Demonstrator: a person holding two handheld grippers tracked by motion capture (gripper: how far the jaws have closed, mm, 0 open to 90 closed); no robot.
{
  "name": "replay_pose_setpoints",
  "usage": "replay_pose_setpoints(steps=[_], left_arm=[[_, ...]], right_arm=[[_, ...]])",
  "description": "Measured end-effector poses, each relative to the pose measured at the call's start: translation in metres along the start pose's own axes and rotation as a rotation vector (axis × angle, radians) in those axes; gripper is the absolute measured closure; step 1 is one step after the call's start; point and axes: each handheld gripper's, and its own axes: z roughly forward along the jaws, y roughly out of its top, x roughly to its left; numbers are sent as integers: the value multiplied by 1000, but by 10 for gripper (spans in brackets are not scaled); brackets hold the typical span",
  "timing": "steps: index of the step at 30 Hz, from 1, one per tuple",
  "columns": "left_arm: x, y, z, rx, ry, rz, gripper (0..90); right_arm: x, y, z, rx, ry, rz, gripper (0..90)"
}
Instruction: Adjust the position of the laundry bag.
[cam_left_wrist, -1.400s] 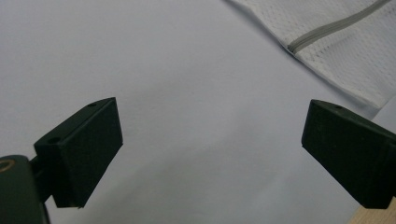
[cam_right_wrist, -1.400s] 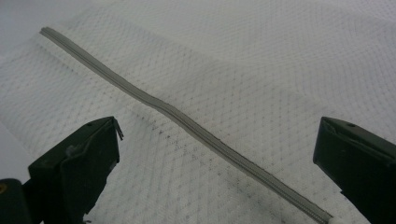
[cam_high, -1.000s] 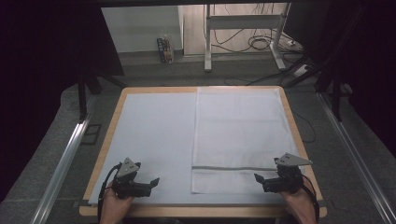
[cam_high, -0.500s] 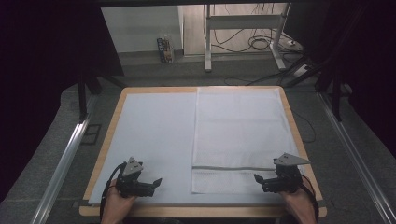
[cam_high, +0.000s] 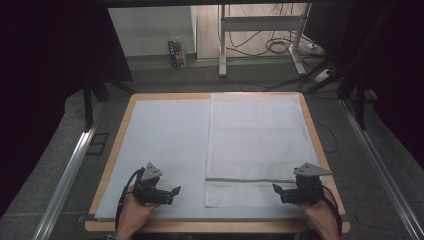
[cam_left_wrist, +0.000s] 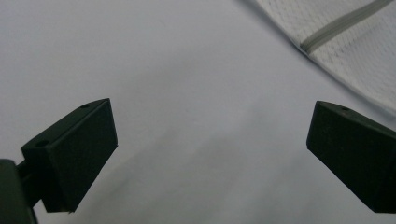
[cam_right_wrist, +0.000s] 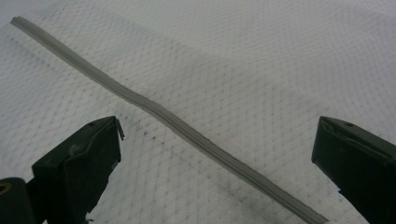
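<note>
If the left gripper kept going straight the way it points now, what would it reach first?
Most likely the white mesh cloth. The left gripper sits open over the bare pale mat, pointing right toward the cloth's near left edge; its own view shows that edge and the grey stripe ahead. Height above the mat is unclear.

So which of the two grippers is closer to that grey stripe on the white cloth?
Right. The right gripper hovers over the white cloth, just below its grey stripe. The left gripper sits over the bare mat, left of the cloth's edge.

Bare table (cam_high: 165, 145) (left of cloth (cam_high: 257, 145))
</note>
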Motion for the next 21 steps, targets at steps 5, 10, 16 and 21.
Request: replay_pose_setpoints(steps=[5, 10, 16, 21], left_arm=[[2, 7, 5, -19, 11, 15, 49], [0, 15, 13, -28, 16, 48, 89], [-6, 27, 31, -12, -7, 91, 145], [-14, 34, 46, 18, -22, 139, 177]], right_arm=[[-5, 1, 0, -11, -8, 44, 5], [-13, 3, -2, 12, -19, 73, 34], [-21, 1, -4, 38, -31, 79, 137], [-26, 2, -6, 43, -52, 74, 201]])
